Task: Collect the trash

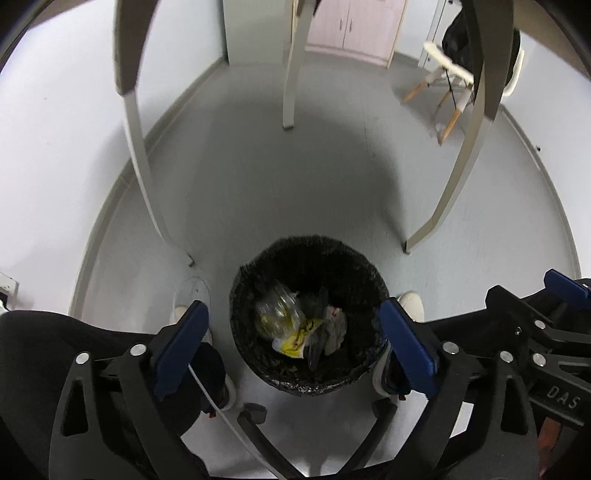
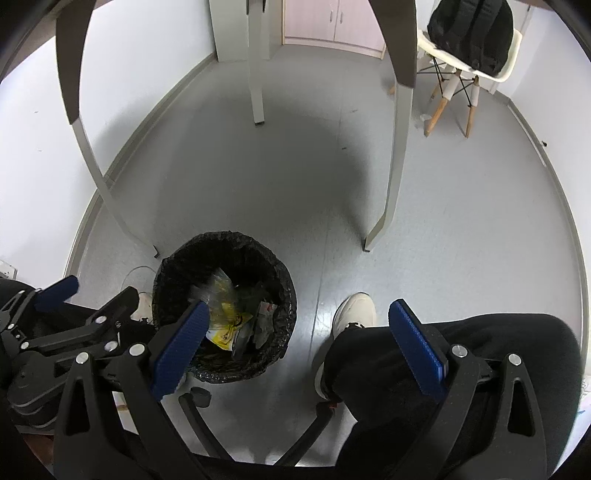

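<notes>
Left gripper (image 1: 295, 343) and right gripper (image 2: 299, 343), both spread wide and empty, above black-lined trash bin (image 1: 243, 291) holding crumpled wrappers (image 1: 291, 325).

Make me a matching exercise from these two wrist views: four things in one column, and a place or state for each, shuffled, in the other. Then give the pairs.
Things
1. trash bin
2. backpack
3. left gripper
4. yellow wrapper

Places or states
A. lying inside the black liner among clear plastic
B. jaws wide open, nothing between the pads
C. on the seat of the white chair with wooden legs
D. standing on the grey floor beside a table leg

Pairs: 1-D, 2-C, 3-B, 4-A
</notes>
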Tool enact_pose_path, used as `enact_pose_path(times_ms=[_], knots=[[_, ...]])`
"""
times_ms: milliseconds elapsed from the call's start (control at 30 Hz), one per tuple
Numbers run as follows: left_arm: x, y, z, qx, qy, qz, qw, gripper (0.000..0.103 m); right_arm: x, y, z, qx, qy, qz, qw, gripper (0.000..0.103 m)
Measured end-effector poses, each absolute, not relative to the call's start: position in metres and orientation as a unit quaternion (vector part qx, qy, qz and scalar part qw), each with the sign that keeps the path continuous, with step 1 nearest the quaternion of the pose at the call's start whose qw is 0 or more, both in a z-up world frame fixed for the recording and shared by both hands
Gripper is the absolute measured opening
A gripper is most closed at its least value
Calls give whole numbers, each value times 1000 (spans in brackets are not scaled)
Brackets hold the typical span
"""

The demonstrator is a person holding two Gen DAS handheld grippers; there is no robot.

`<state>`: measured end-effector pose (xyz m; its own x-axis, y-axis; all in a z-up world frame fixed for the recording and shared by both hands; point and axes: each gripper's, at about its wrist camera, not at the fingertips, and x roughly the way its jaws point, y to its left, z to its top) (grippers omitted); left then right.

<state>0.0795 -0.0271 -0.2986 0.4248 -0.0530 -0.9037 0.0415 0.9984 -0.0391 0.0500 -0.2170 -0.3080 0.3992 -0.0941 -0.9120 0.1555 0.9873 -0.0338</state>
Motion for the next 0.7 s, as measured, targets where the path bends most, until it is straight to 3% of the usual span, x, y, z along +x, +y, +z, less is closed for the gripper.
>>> enact_pose_path(times_ms=[233, 700], knots=[[55, -16, -246, -13, 492, -19, 870, 97, 32, -213, -270, 20, 518, -65, 853, 94], [-35, 10, -115, -39, 400, -3, 916, 97, -43, -189, -138, 15, 403, -41, 914, 94]])
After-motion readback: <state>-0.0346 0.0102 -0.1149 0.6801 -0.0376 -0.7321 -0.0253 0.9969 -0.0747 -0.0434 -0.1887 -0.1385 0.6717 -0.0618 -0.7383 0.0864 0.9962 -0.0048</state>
